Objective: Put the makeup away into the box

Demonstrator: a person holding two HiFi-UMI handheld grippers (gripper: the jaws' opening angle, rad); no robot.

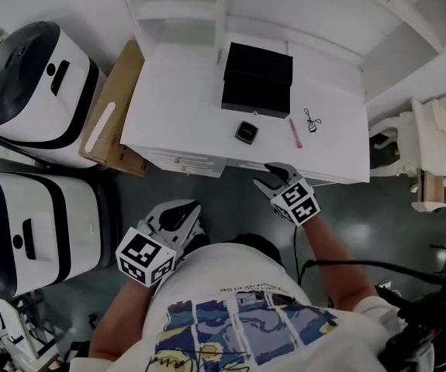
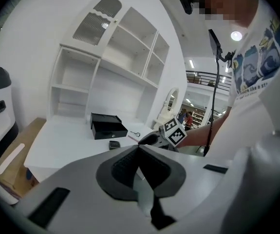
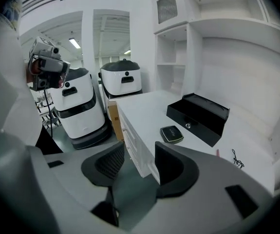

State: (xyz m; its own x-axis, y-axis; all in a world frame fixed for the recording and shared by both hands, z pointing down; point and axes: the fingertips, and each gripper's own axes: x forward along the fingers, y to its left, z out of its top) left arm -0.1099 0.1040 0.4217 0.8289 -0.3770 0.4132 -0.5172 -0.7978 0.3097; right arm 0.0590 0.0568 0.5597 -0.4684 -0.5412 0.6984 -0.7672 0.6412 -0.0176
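White desk ahead; we hold right gripper open toward the compact, probably for pickup; left gripper closed, empty; box beyond.

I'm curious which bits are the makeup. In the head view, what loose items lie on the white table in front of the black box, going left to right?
Left to right: small black compact → thin pink stick → small black looped tool.
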